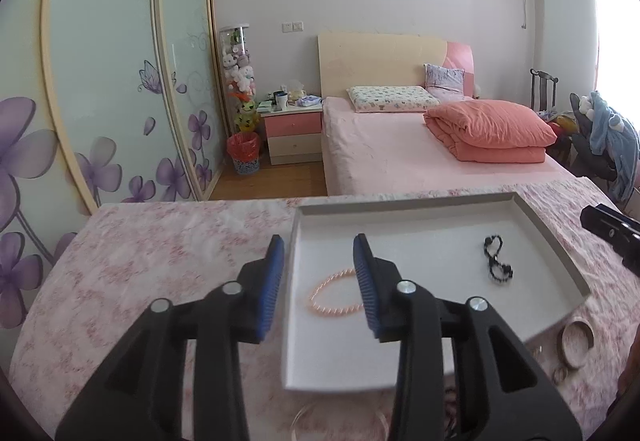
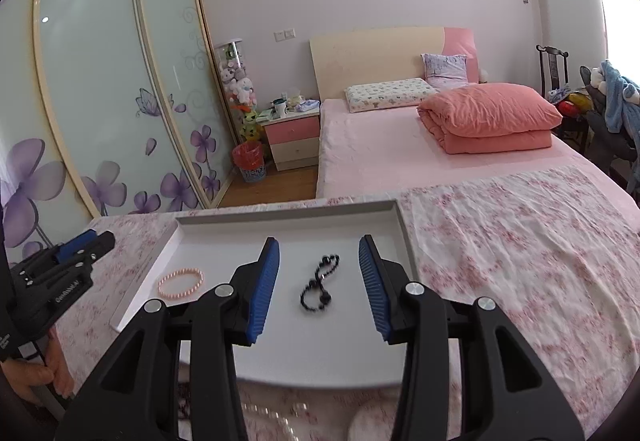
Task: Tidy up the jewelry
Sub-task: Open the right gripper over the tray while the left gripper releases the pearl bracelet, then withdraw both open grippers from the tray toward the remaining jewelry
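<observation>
Left gripper (image 1: 318,253) jaws apart, empty, over white tray (image 1: 552,233) edge, right gripper (image 2: 318,253) jaws apart, empty, pink bead bracelet (image 2: 181,282) and black bead bracelet (image 2: 320,283) lying in tray, well apart

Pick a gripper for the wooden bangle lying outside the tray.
Right gripper, probably. The bangle lies off the tray's right edge, on that gripper's side; the left gripper is open over the pink bracelet.
</observation>
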`<control>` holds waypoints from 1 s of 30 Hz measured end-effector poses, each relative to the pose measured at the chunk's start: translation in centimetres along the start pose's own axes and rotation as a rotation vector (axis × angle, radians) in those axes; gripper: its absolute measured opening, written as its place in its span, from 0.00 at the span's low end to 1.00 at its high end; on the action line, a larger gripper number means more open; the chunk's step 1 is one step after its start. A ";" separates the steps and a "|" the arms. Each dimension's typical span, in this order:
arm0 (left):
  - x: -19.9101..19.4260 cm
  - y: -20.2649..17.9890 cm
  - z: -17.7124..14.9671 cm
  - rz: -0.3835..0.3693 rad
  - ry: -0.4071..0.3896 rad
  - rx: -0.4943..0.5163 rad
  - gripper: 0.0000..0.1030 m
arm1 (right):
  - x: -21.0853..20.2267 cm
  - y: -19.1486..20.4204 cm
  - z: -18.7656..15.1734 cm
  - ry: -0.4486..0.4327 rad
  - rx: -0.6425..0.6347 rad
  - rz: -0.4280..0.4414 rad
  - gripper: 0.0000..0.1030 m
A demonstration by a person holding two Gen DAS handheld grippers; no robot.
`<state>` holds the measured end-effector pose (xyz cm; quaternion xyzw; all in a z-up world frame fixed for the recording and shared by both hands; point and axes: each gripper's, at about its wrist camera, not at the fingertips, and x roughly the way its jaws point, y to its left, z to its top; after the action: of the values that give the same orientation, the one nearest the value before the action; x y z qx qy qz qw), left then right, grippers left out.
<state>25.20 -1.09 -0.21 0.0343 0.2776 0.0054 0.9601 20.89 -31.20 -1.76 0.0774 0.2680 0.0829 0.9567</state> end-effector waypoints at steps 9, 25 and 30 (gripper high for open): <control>-5.5 1.8 -5.5 -0.019 0.036 0.034 0.51 | -3.5 -0.7 -5.4 0.140 -0.017 0.023 0.42; -7.7 2.8 -8.1 -0.012 0.067 0.009 0.58 | -2.7 4.7 -12.4 0.365 -0.110 0.060 0.30; -7.6 2.1 -8.3 -0.023 0.082 0.019 0.59 | -2.7 5.5 -13.1 0.367 -0.175 0.029 0.25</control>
<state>14.35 1.34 -3.04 0.0402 0.3172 -0.0072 0.9475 11.11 -25.05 -10.38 -0.0187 0.4283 0.1324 0.8937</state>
